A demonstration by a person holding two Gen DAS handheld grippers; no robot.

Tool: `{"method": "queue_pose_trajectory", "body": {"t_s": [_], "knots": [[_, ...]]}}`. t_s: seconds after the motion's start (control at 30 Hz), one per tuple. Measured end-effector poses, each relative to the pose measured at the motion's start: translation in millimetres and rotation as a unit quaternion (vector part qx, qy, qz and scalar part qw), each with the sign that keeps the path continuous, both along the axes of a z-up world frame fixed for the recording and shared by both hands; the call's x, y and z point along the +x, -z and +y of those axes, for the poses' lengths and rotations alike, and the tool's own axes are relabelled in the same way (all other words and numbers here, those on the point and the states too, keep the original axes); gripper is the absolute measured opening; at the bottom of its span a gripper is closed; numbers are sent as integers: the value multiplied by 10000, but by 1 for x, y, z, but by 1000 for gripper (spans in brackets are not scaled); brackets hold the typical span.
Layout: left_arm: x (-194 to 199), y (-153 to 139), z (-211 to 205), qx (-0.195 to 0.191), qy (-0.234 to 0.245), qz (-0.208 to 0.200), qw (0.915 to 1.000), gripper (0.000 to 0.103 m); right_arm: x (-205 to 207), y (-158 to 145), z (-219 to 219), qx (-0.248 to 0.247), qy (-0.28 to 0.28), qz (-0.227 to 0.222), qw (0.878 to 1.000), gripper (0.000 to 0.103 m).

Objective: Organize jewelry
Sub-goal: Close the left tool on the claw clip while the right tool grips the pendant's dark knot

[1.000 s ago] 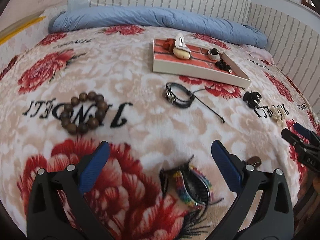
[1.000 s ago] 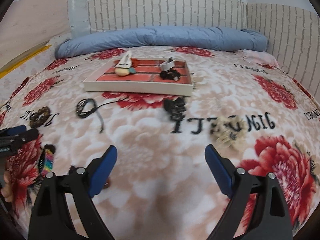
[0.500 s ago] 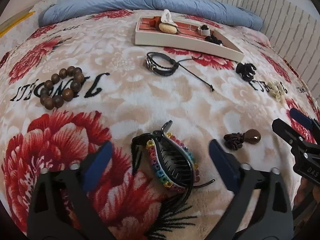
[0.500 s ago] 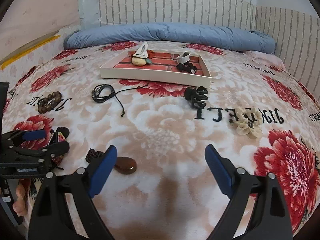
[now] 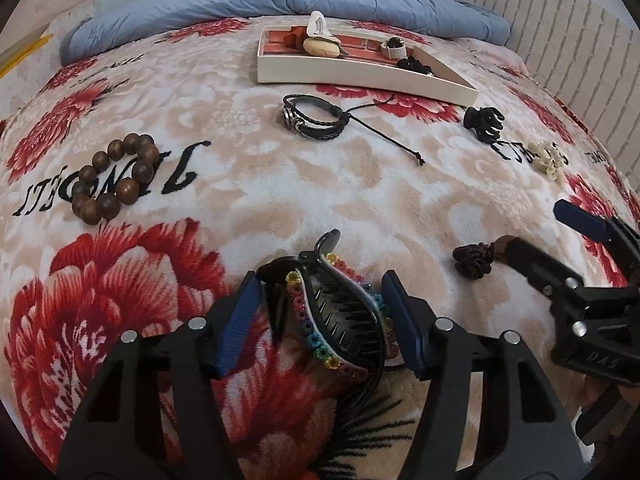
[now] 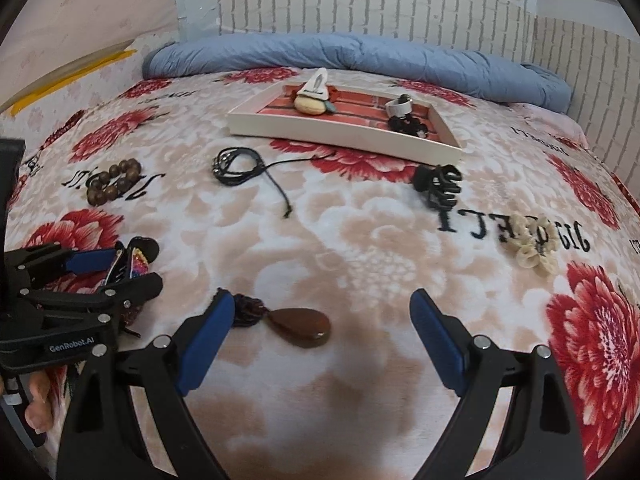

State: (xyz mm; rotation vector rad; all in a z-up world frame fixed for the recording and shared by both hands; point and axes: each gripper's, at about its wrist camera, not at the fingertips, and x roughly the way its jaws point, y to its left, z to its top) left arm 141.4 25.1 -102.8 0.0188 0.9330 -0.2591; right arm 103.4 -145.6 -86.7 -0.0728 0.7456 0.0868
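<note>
A bed (image 6: 360, 248) under a floral plush blanket carries everything, with a rolled blue duvet (image 6: 360, 56) along its far edge. In front of the duvet sits a white tray (image 6: 344, 132) lined in red brick pattern, holding a few small pieces. The left gripper (image 5: 320, 320) stands narrowed around a rainbow-beaded hair claw (image 5: 340, 320), its blue pads just beside the clip's sides; contact is unclear. The right gripper (image 6: 322, 336) is spread wide over a brown teardrop pendant (image 6: 300, 326). On the blanket lie a wooden bead bracelet (image 5: 116, 178), a black leather bracelet (image 5: 312, 118), a black claw clip (image 6: 438, 186) and a shell flower (image 6: 534, 246).
</note>
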Motion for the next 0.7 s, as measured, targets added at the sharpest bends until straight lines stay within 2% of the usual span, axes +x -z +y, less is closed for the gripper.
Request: {"method": "queue_pose_trajectory", "body": {"t_s": [0.23,0.5,0.6,0.7], "knots": [[1,-1,10,-153,31,-26,9999,61,7,5,12,49,29,175,9998,88],[1,-1,17,-327,93,-30,9994,61,17,19,23,-117,60,387,9992,87],[1,-1,19,-386,108,-17,9992,61,20,23,22,-65,67,486,9988,81],[3,-1,19,-411,113,1,9991,60,22,23,22,-59,64,491,9988,64]]}}
